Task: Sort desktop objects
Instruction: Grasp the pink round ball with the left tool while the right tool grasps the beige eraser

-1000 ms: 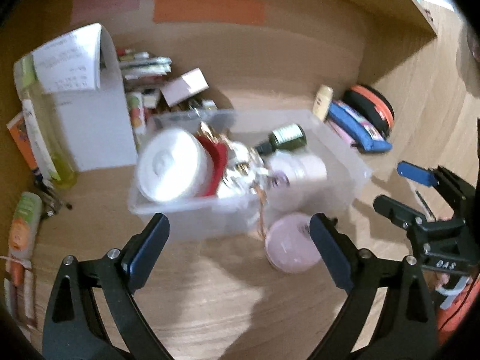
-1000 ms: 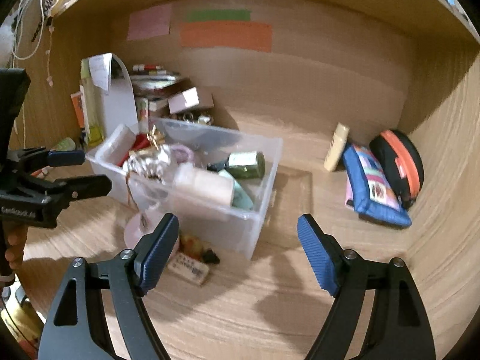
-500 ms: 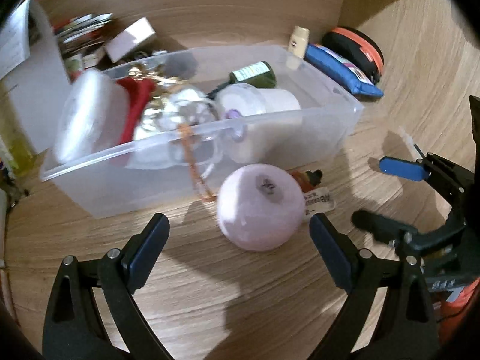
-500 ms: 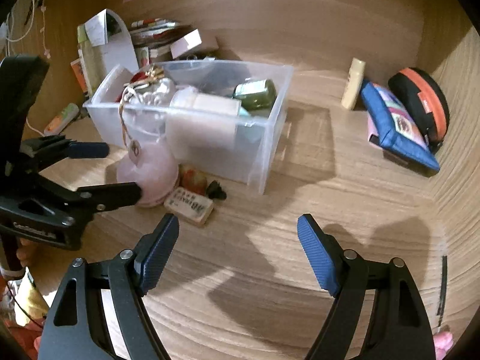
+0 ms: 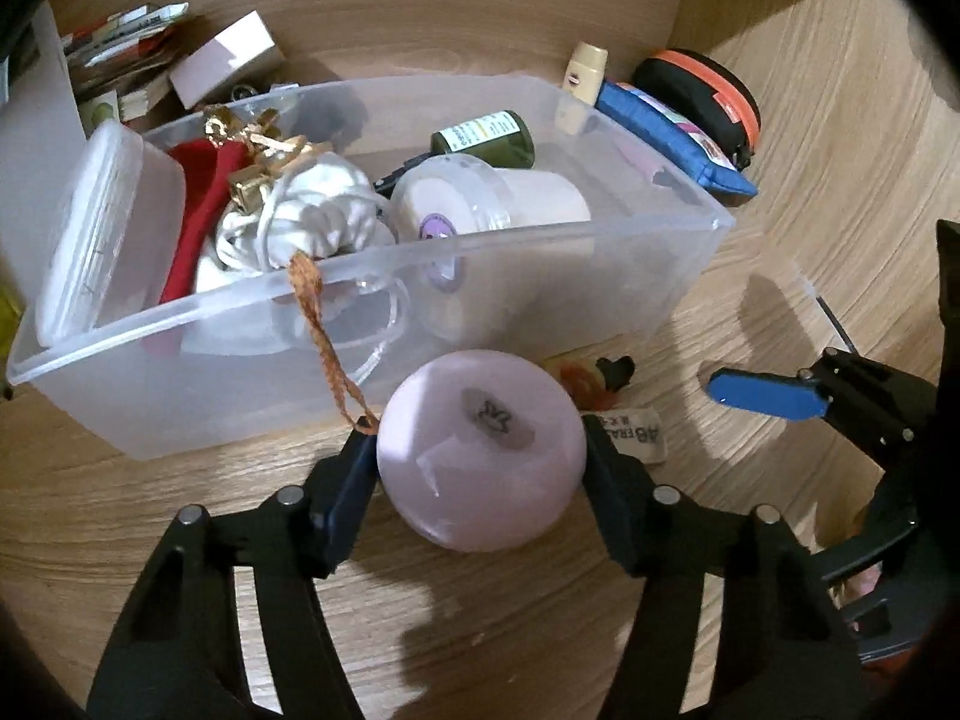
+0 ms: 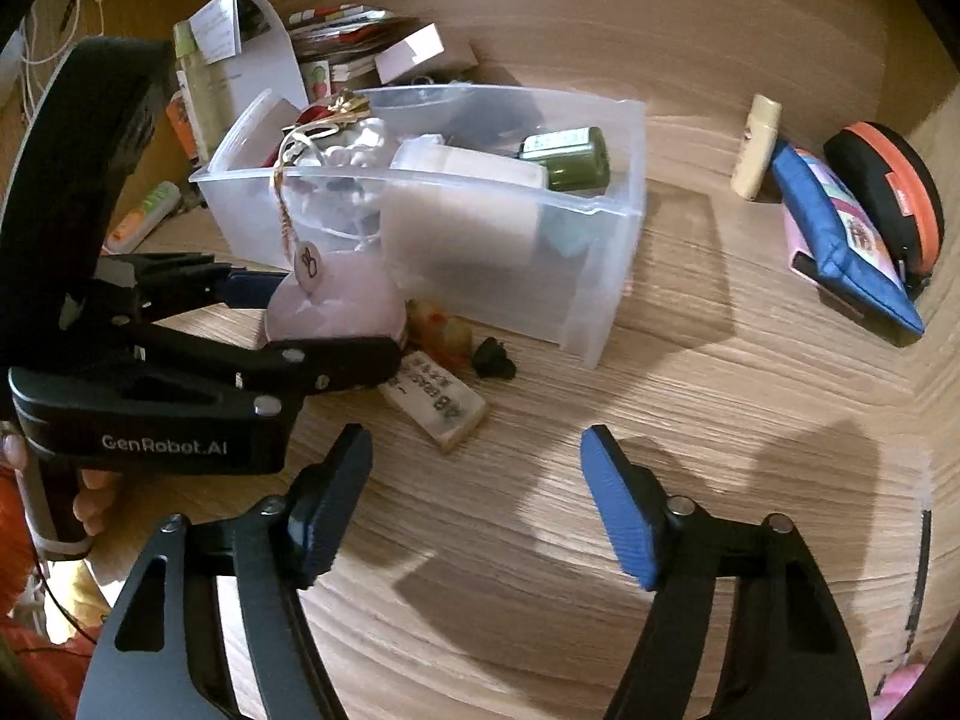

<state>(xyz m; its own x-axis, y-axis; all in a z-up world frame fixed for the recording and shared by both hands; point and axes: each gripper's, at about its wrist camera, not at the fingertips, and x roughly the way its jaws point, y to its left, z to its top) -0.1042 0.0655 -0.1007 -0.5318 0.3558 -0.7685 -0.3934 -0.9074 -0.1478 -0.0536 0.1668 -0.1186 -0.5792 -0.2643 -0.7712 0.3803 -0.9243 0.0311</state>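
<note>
Left tool (image 5: pixel 480 468), jaws just drawn in from wide, now flanking the pink round jar (image 5: pixel 483 447) with both pads at its sides, apparently pressing on it. Jar resting on the desk (image 5: pixel 180 498) just in front of the clear plastic bin (image 5: pixel 690 276), touching or nearly touching its front wall; half a second earlier the same jar lay untouched between wide jaws. Braided tag cord (image 5: pixel 321 336) draped over the bin rim, ending beside the left pad (a possible snag on lifting).

Right tool (image 6: pixel 477 498), jaws also just narrowed somewhat but parted with nothing between them, hovering above bare desk short of the eraser (image 6: pixel 441 402), which lies beside the jar along with a small orange figure (image 6: pixel 438 327).

Meaning for the task: grasp on the jar seemingly made, lift not yet begun; likely destination the bin, already holding a green bottle (image 5: pixel 486 138), a white tub and a cloth bundle. Eraser a plausible next pick for the right tool.
</note>
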